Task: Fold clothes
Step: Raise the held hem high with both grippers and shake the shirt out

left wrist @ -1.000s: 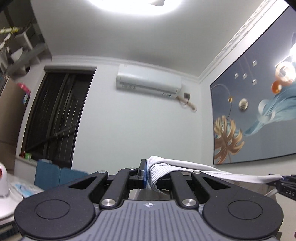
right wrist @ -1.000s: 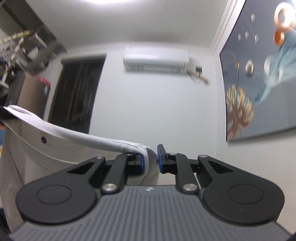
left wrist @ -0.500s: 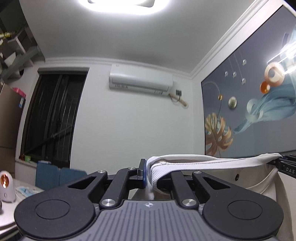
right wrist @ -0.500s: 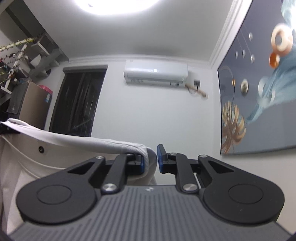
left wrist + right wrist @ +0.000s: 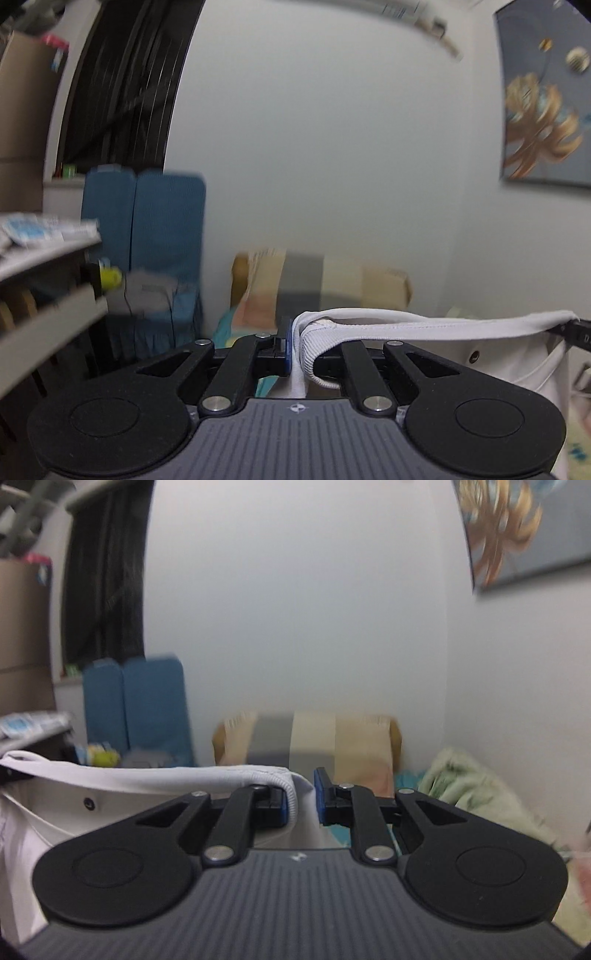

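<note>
White garment (image 5: 424, 328) suspended between two hand-held grippers. Left gripper (image 5: 301, 350): fingers pressed together on the ribbed waistband (image 5: 310, 343), which bunches at the blue pads. Right gripper (image 5: 301, 801): fingers closed on the opposite end of the same band, the fabric draped over the left blue pad and filling the gap. The waistband is the garment's long axis; it runs roughly level from one gripper to the other, and the body of the cloth hangs below it. A small round snap or button (image 5: 88, 803) shows on the inner face just beneath the band.

Relative to the garment: beyond it, against the pale wall, a striped cushion or headboard (image 5: 306, 738) in beige, grey and cream; to the striped piece's left, a blue folded mat (image 5: 136, 709) standing upright; to its right, a crumpled pale green blanket (image 5: 476, 786). A gold-leaf picture (image 5: 543, 110) hangs above on the right wall.

Writing: white characters on the black part at the left view's right edge, too cropped to read.
</note>
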Demonstrator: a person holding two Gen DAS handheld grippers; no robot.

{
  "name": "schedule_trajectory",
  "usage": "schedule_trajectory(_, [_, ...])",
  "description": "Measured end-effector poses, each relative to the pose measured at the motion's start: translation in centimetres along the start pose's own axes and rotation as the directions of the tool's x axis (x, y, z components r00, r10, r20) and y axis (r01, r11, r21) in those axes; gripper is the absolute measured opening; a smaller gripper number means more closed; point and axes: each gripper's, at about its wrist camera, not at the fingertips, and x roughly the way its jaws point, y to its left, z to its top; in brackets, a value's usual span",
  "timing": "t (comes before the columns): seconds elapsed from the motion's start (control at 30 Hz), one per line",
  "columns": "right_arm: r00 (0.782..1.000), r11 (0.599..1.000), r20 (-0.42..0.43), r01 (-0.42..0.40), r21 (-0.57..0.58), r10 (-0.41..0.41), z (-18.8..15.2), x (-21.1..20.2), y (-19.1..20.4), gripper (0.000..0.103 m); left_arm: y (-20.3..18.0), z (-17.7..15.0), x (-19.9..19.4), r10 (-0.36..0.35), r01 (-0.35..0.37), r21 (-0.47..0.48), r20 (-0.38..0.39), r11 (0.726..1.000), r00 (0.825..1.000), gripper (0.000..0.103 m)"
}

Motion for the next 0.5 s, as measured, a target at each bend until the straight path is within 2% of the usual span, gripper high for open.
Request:
schedule_trajectory(0.13, [0.995,1.0,-0.102,0.013,-0.017,-0.015,-6.1,14.0,-0.6,0.017,1.1,-5.5,15.0,0.039,-0.035,0.035,-0.096,0.999,0.995,0.008])
schedule_trajectory(0.3, [0.977,1.0,-0.214,0.018,-0.018,-0.022,-12.9,28.8,-1.2,0.017,2.7,-11.6,32.3,0.06,-0.049,0.063,-0.188,0.997,0.98,0.008])
schedule_trajectory(0.4, [0.96,1.0,-0.281,0.007,0.004,-0.006,-16.4,35.7,-2.0,0.017,3.6,-15.1,40.5,0.06,-0.042,0.08,-0.243,0.996,0.968,0.009])
schedule_trajectory(0.5, [0.931,0.999,-0.365,-0.013,0.051,0.031,-19.5,40.1,-2.9,0.017,4.4,-19.0,45.9,0.054,-0.029,0.08,-0.322,0.996,0.945,0.009])
